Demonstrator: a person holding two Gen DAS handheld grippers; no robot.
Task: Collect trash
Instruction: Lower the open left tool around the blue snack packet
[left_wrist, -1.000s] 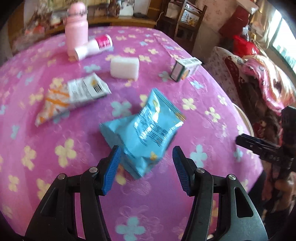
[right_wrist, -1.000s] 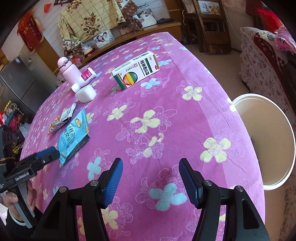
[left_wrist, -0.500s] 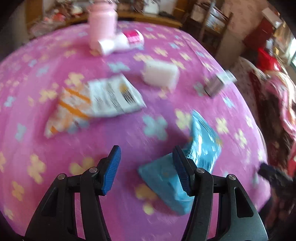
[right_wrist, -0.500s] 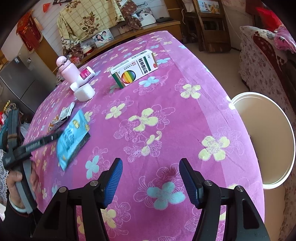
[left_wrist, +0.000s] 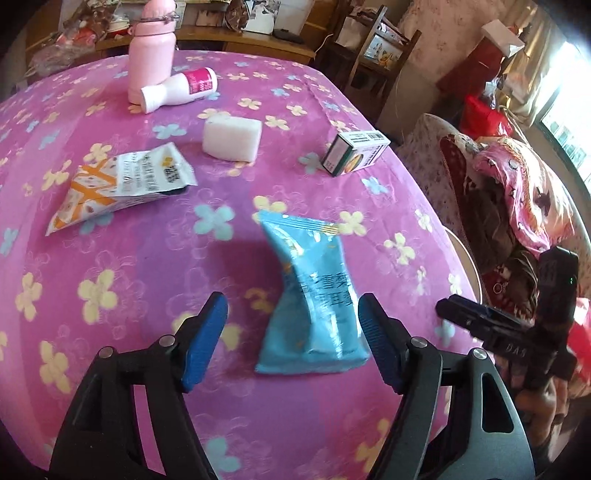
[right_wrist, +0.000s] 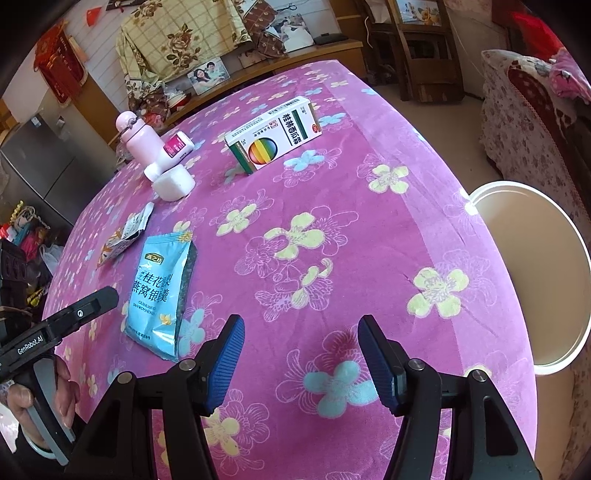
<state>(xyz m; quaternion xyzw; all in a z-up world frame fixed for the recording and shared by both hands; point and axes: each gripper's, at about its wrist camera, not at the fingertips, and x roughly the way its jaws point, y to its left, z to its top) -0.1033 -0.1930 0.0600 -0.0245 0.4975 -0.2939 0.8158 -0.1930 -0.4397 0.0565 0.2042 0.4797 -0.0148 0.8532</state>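
A blue snack packet (left_wrist: 310, 295) lies flat on the pink flowered tablecloth (left_wrist: 110, 280). My left gripper (left_wrist: 291, 317) hovers over its near end with the jaws opening. The packet sits between them, close to the right pad, and neither pad presses on it. In the right wrist view the same blue packet (right_wrist: 159, 291) shows just past the left gripper (right_wrist: 107, 297). An orange-and-white wrapper (left_wrist: 122, 184) lies further left. My right gripper (right_wrist: 299, 332) stands open over bare cloth, holding nothing.
A pink bottle (left_wrist: 151, 51), a tipped white bottle (left_wrist: 177, 90), a white block (left_wrist: 232, 138) and a medicine box (right_wrist: 273, 134) stand on the far half. A white bin (right_wrist: 532, 273) sits below the table's right edge. A sofa (left_wrist: 517, 206) is beyond.
The left gripper swung left, then came back over the blue packet. Its jaws stand wider now and the packet lies flat, lengthwise between them. The right gripper stayed put.
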